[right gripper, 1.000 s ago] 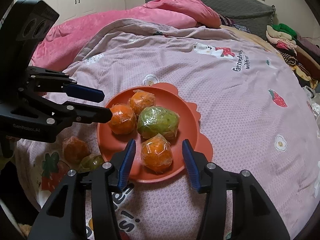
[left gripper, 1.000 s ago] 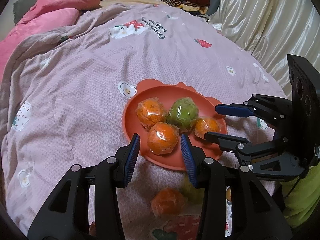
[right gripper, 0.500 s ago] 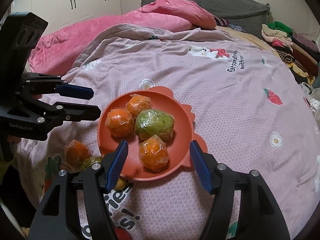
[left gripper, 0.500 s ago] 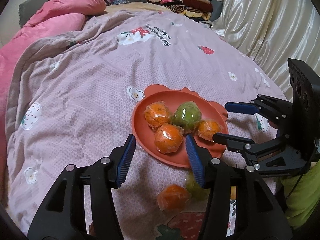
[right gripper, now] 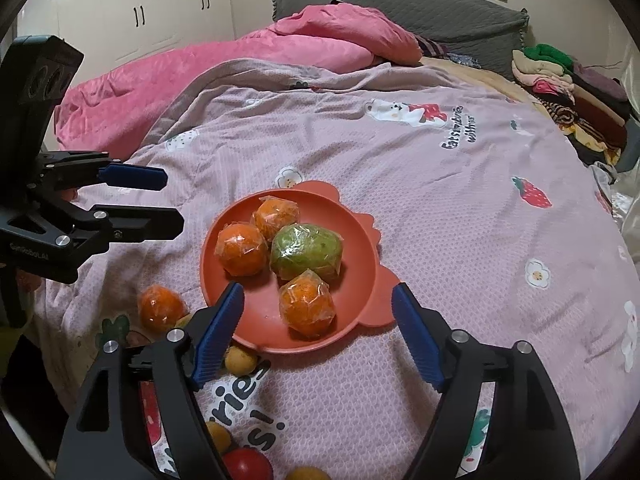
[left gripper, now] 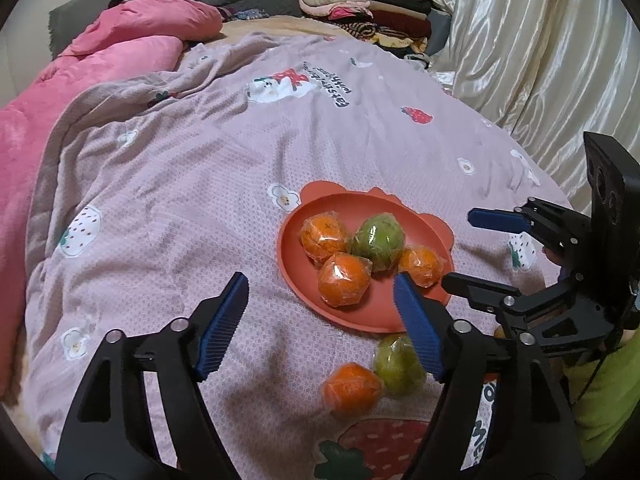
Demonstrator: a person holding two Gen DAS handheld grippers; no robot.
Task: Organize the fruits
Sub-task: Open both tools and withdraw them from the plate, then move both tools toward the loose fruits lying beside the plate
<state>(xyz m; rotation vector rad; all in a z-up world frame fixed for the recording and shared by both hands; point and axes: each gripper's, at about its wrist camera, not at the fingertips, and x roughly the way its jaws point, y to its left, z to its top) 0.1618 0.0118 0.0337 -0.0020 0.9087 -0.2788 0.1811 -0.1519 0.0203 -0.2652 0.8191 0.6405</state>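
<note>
Opening jaws, plate [left gripper: 384, 316] rim, bare blanket [left gripper: 180, 208] beyond

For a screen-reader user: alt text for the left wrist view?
An orange plate on a pink bedspread holds three wrapped oranges and a green fruit. The open left gripper hovers in front; the right gripper is open alongside.

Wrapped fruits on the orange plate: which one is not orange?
The green fruit on the plate, touching all three wrapped oranges, is the only green one there.
</note>
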